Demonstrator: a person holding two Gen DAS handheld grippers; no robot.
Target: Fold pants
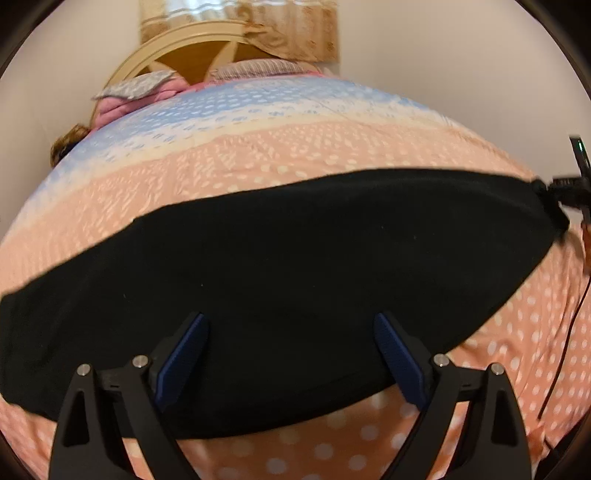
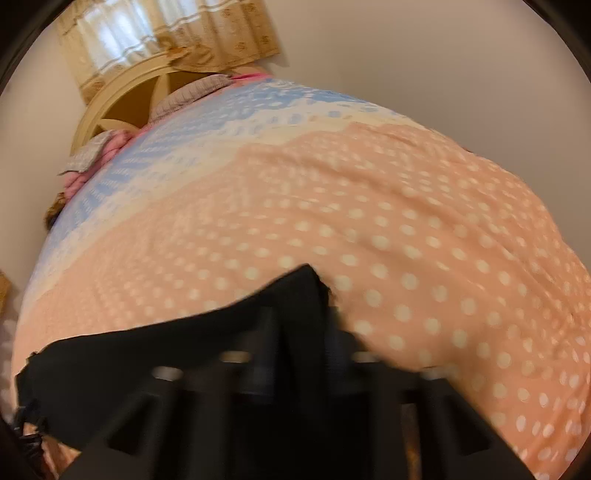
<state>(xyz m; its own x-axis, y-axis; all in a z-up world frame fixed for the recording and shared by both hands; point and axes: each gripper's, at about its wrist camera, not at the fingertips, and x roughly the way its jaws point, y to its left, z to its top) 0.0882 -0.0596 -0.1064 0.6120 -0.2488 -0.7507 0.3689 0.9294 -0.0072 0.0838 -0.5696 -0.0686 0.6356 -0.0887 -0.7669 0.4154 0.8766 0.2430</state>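
Right tongs (image 2: 301, 332) blurred; pants (image 2: 147, 369) cut off by edge.

Your left gripper (image 1: 291, 354) stands with its jaws wide apart, the blue pads (image 1: 183, 363) clear of any cloth, above the near edge of the black pants (image 1: 280, 258). The pants lie flat as one long dark band across the bedspread (image 1: 258, 158), which is peach with white dots and turns blue toward the far end. At the right end of the pants you see the right gripper (image 1: 570, 188) at the corner of the cloth. Beyond the bed stand a rounded wooden headboard (image 1: 177, 48), pillows (image 1: 255, 68) and a curtain (image 1: 295, 26).
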